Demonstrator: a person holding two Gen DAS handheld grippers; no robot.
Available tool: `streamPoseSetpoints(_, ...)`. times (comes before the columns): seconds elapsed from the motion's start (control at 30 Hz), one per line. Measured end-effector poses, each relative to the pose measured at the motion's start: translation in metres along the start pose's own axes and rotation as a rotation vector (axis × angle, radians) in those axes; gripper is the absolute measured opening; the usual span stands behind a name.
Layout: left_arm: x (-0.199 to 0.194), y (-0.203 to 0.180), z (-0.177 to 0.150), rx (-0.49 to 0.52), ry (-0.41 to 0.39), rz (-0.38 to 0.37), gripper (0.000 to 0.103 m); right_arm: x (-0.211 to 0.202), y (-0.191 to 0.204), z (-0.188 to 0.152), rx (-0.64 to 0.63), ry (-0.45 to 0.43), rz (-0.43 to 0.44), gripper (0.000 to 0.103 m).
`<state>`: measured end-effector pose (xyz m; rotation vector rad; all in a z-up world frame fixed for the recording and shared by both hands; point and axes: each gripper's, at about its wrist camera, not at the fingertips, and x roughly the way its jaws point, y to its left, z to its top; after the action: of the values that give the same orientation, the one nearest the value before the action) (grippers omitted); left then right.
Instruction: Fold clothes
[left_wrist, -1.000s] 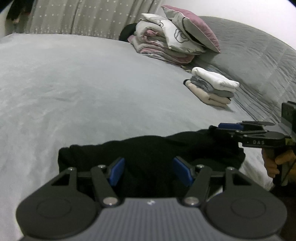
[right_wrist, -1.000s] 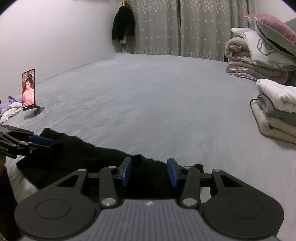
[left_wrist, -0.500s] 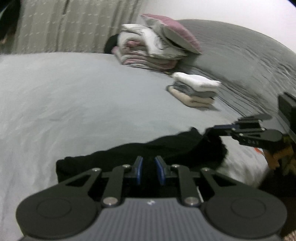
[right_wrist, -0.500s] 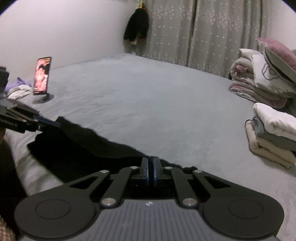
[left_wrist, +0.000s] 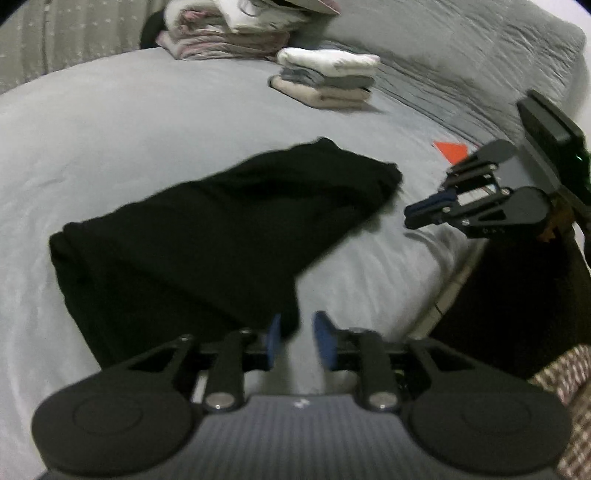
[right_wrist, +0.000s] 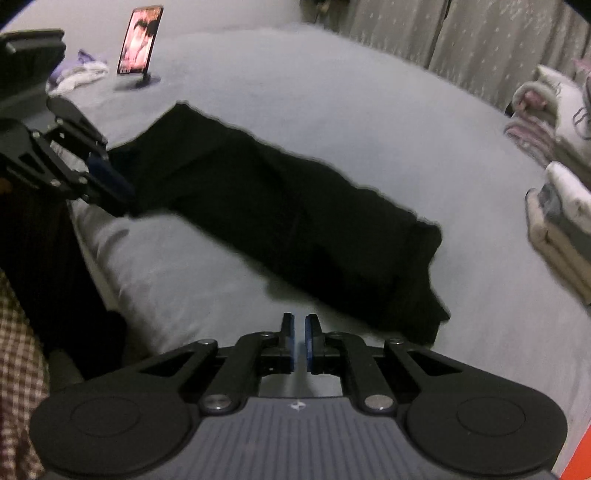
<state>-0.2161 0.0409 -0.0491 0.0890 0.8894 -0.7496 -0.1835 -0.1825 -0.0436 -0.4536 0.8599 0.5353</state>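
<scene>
With the black garment (left_wrist: 221, 229) lying in a long folded strip near the bed's (left_wrist: 129, 110) front edge, the opening left gripper (left_wrist: 295, 339) and closed, empty right gripper (right_wrist: 299, 343) should each regrip an end squarely before folding again.

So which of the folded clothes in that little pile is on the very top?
The white one. It lies on top of the pile, above a grey piece, with a beige piece at the bottom, resting on the bed.

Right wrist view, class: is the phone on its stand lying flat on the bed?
No. The phone stands upright on its stand, screen lit, beyond the black garment.
</scene>
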Motion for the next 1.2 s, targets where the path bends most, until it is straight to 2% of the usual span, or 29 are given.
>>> streamPoseSetpoints(0.07, -0.007, 0.0, -0.002, 0.002, 0.003, -0.028, 0.044, -0.005, -0.005, -0.002, 0.019, 0.005, 0.019, 0.013)
streamPoseSetpoints(0.13, -0.016, 0.003, -0.001, -0.016, -0.016, -0.034, 0.054, -0.011, -0.011, -0.001, 0.059, -0.018, 0.03, 0.031)
streamPoseSetpoints(0.17, -0.02, 0.006, -0.002, -0.033, -0.029, -0.029, 0.058, -0.014, -0.015, -0.001, 0.083, -0.033, 0.035, 0.034)
streamPoseSetpoints(0.37, -0.039, 0.039, 0.004, -0.193, -0.121, 0.018, 0.067, -0.022, -0.043, 0.009, 0.203, -0.096, 0.027, 0.035)
streamPoseSetpoints(0.6, -0.041, 0.077, 0.012, -0.376, -0.204, 0.112, 0.067, -0.005, -0.088, 0.023, 0.401, -0.112, 0.024, 0.035)
streamPoseSetpoints(0.83, -0.027, 0.108, 0.015, -0.558, -0.241, 0.169, 0.063, 0.027, -0.143, 0.036, 0.703, -0.145, 0.123, 0.035)
streamPoseSetpoints(1.0, -0.013, 0.119, 0.014, -0.617, -0.238, 0.199, 0.054, 0.052, -0.157, 0.037, 0.801, -0.135, 0.185, 0.033)
streamPoseSetpoints(1.07, -0.007, 0.121, 0.014, -0.624, -0.233, 0.205, 0.046, 0.063, -0.158, 0.037, 0.809, -0.122, 0.209, 0.027)
streamPoseSetpoints(1.1, -0.003, 0.122, 0.013, -0.626, -0.229, 0.209, 0.043, 0.068, -0.158, 0.037, 0.812, -0.116, 0.221, 0.016)
streamPoseSetpoints(1.13, 0.0, 0.122, 0.014, -0.625, -0.224, 0.217, 0.036, 0.072, -0.158, 0.038, 0.814, -0.117, 0.227, 0.008)
streamPoseSetpoints(1.2, 0.003, 0.122, 0.014, -0.609, -0.216, 0.26, 0.02, 0.074, -0.157, 0.039, 0.811, -0.146, 0.216, 0.007)
